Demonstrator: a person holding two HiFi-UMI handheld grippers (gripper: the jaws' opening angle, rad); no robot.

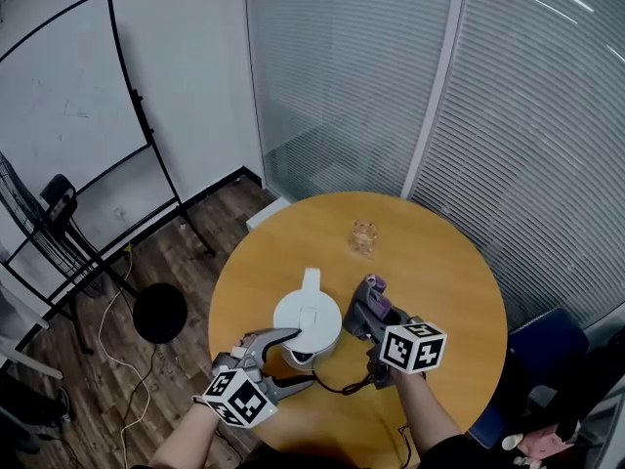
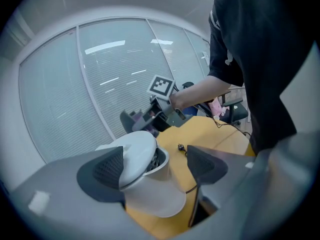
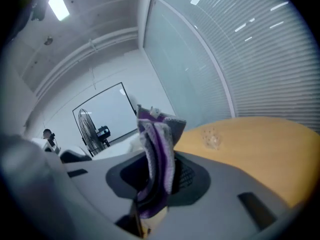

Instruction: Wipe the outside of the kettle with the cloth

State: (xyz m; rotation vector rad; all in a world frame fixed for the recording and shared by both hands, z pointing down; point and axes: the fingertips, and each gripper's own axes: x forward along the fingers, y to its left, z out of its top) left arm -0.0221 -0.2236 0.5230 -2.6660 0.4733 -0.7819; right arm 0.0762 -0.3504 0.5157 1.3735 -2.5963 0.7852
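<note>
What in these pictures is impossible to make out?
- Kettle lower body: the head view looks down on its lid, and in the left gripper view the gripper's own body cuts it off.
- Whether the cloth touches the kettle: in the head view the right gripper covers the spot, and in its own view the cloth blocks it.
- Glass contents: too small and blurred in every view.

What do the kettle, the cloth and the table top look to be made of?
Kettle: probably plastic, white and smooth with a soft sheen, lid and handle moulded in rounded shapes.
Cloth: soft knitted or terry fabric in purple and grey stripes, fuzzy and hanging in limp folds.
Table top: wood or wood-look laminate, orange-tan, smooth and fairly matte; which of the two cannot be told.
</note>
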